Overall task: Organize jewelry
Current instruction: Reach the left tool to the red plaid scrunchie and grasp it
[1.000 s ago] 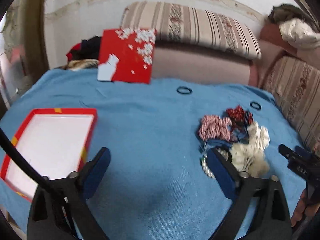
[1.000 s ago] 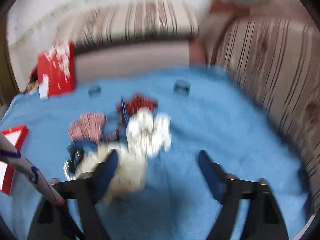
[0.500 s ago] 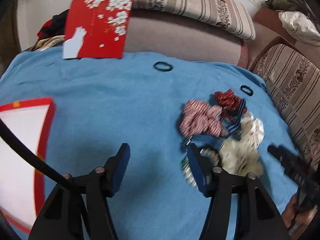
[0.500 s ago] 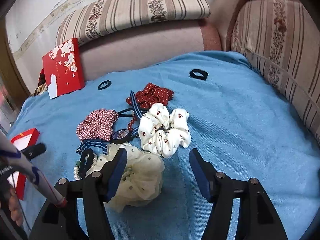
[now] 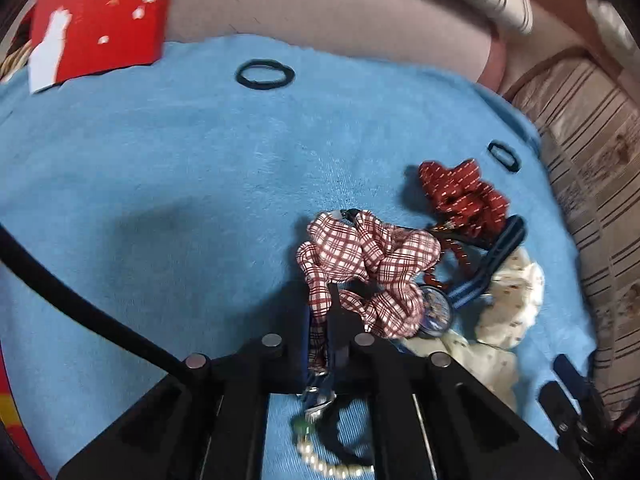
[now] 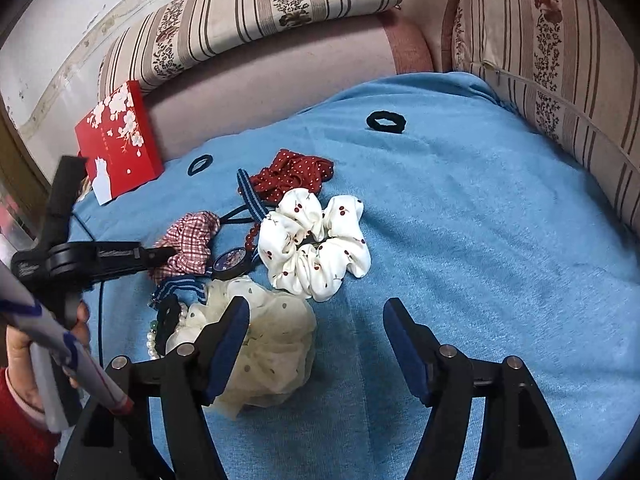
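Observation:
A pile of hair accessories lies on the blue cloth. My left gripper is shut on the near edge of the red-and-white plaid scrunchie, also visible in the right wrist view. Beside it lie a dark red dotted scrunchie, a white cherry scrunchie, a cream dotted scrunchie, a round pendant, a navy striped band and a pearl strand. My right gripper is open and empty, its left finger over the cream scrunchie.
Two black hair ties lie apart at the back of the cloth. A red box lid with white blossoms leans on the striped sofa. A red box edge shows at the far left.
My left gripper moved right and forward to the pile and closed on the plaid scrunchie. My right gripper stayed open near the cream scrunchie.

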### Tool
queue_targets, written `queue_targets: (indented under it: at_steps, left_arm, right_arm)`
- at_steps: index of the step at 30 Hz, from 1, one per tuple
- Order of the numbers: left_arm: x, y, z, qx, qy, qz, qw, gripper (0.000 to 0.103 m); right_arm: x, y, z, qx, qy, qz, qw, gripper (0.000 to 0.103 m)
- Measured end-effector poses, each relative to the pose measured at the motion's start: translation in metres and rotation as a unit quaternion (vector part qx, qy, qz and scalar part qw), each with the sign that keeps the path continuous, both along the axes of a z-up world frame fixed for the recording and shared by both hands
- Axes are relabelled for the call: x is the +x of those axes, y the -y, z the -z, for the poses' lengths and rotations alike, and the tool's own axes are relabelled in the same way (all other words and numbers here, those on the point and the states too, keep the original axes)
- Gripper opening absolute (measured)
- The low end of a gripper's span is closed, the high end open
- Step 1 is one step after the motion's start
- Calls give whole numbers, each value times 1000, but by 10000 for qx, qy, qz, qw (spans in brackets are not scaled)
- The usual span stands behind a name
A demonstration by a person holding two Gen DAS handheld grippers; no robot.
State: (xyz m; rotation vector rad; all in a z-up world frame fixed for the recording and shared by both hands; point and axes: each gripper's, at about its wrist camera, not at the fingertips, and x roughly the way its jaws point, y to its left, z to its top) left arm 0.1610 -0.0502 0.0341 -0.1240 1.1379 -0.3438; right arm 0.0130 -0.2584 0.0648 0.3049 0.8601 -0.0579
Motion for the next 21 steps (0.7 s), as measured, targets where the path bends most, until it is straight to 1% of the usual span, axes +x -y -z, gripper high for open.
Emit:
queue_targets:
  at_steps: [2,3,5,6,7,8,9,10,12,14,18,21]
  left_arm:
    - [-18,-10,-15,153,235,-23,9996,6]
    - [-30,-19,-24,169,339,-49,9993,6]
    - [-51,-37,-37,112,403,-177,9990,8]
    - [-56,-46,-42,64,410,-263,9988,15]
    - [-68,-58,-47,-15,419,-399,9983,27]
    - [-77,-66,-49,-90,433,-512,9977,35]
    - [-83,-74,-50,-176,488,-635,9966,49]
    - [-92,-83,-51,-234,594,-764,9950,55]
    - [-101,-94,-48,-103,745,-940,9927,56]
    - [-96,-98,-41,-62,755,-942,9927,56]
    - [-84,-107,-25,-204,545,-1050,9928,57]
    - [-75,-106,-16,-270,375,-1015,9938,57]
  right_arm:
    - [-1,-2,-1,-14,7,-24,10000,74]
    - [-2,-4,-1,-33,11,-42,10000,74]
    - [-3,-7,-2,-76,12,-48,10000,74]
    - [-4,-8,-2,-91,5,-47,9999,74]
    - [-5,-10,-2,-92,-4,-50,9999,74]
    - [-5,-11,-1,-94,-8,-45,9999,74]
    - [-6,-12,-1,-99,-11,-38,9999,75]
    - [-7,-14,-1,-112,-21,-37,9999,75]
    - [-7,-16,0,-141,-35,-52,9999,75]
    - [-8,-19,1,-197,-46,-83,9998,75]
    - [-8,-24,2,-352,-46,-122,9993,75]
    - [-4,-23,4,-336,-56,-106,9994,75]
